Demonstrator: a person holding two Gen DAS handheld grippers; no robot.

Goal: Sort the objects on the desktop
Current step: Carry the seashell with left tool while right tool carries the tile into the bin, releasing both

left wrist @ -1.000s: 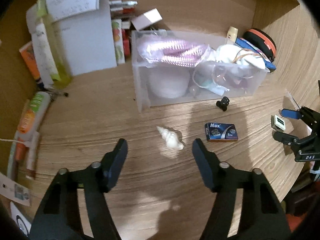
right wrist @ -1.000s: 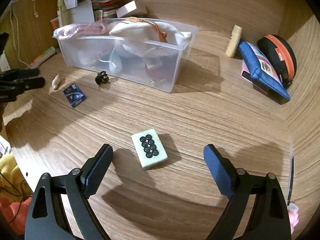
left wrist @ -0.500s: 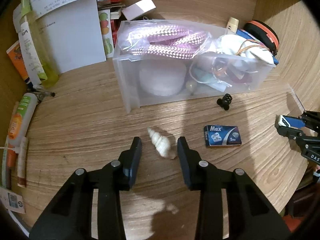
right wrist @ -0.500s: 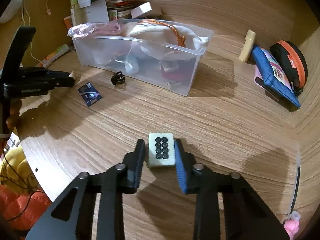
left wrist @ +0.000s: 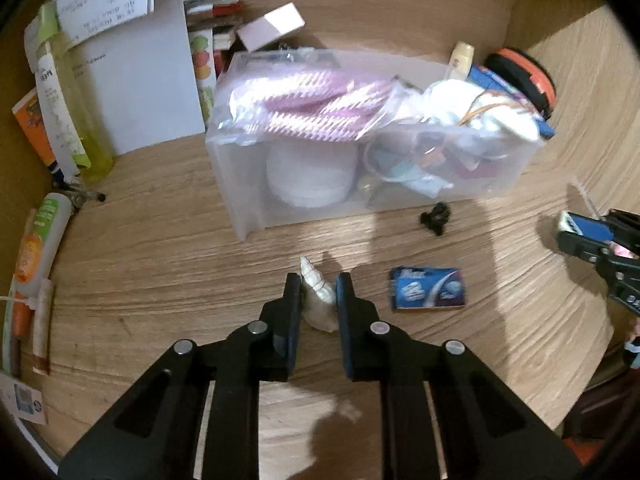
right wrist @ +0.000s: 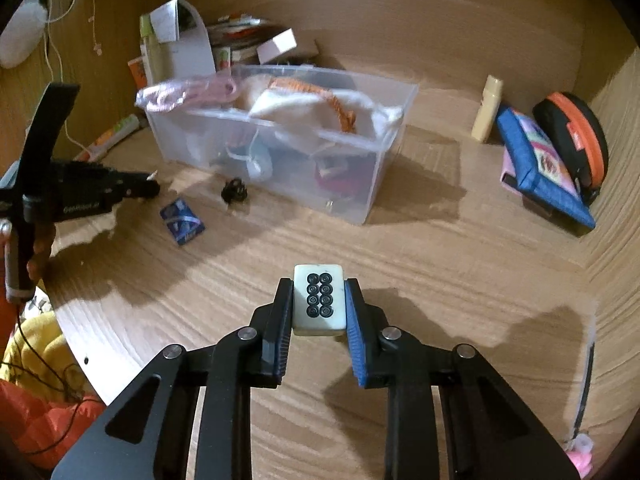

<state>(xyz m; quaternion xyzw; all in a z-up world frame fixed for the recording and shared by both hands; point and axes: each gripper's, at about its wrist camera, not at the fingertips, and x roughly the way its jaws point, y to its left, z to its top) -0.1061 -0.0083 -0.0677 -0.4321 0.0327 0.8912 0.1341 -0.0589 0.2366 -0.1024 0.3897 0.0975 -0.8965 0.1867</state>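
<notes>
Left gripper [left wrist: 318,292], jaws just closing, clamps the white seashell [left wrist: 318,300] on my desk [left wrist: 160,272]; right gripper [right wrist: 319,300] pinches the mahjong tile [right wrist: 319,300] (8 circles). Next, I'd lift both toward the clear storage bin [right wrist: 384,184].

Home desk [right wrist: 440,240], cluttered storage bin [right wrist: 376,168], papers [left wrist: 132,80]

At the lower centre of the frame, the left gripper [left wrist: 318,294] has just closed its jaws on a white seashell [left wrist: 318,300]. The small blue packet [left wrist: 428,289] lies just right of it on the wooden desk [left wrist: 160,272].
</notes>
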